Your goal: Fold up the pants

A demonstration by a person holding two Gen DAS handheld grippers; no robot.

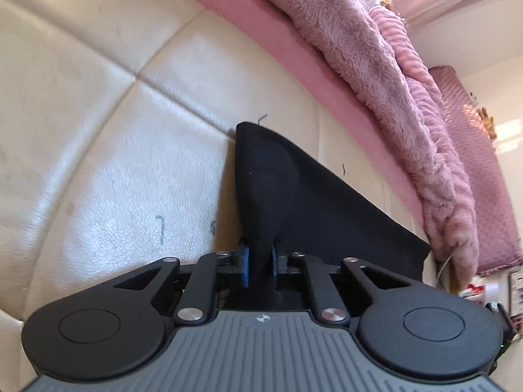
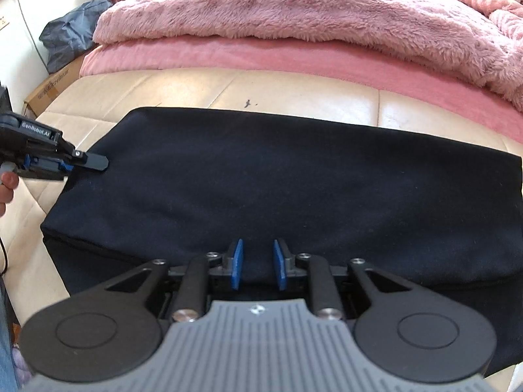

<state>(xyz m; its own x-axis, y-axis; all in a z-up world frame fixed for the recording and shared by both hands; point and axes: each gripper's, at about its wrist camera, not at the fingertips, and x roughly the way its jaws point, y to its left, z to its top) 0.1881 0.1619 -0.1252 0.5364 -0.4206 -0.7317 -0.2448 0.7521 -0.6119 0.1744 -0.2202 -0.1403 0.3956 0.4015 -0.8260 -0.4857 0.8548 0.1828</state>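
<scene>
- Black pants [image 2: 278,189], folded into a broad dark slab, fill the middle of the right wrist view and lie flat on a cream leather surface [image 2: 196,91].
- Lowest in that view, the right hand-held gripper [image 2: 258,266] sits at the near edge of the pants; its blue pads [image 2: 236,263] stand a little apart, with cloth beneath and between them, and no clamping shows.
- At the left edge of the same view, the left hand-held gripper [image 2: 98,162] reaches onto the pants' left end, with part of a hand [image 2: 8,183] behind it.
- In the left wrist view, the left hand-held gripper [image 1: 260,263] pinches a gathered ridge of the black cloth [image 1: 278,189] between its blue pads, nearly closed; the fabric rises from there into a peak at mid-frame.
- Farther back, a pink sheet [image 2: 245,55] borders the cream leather.
- Beyond it, across the upper part of the frame, lies a fluffy pink blanket [image 2: 294,6].
</scene>
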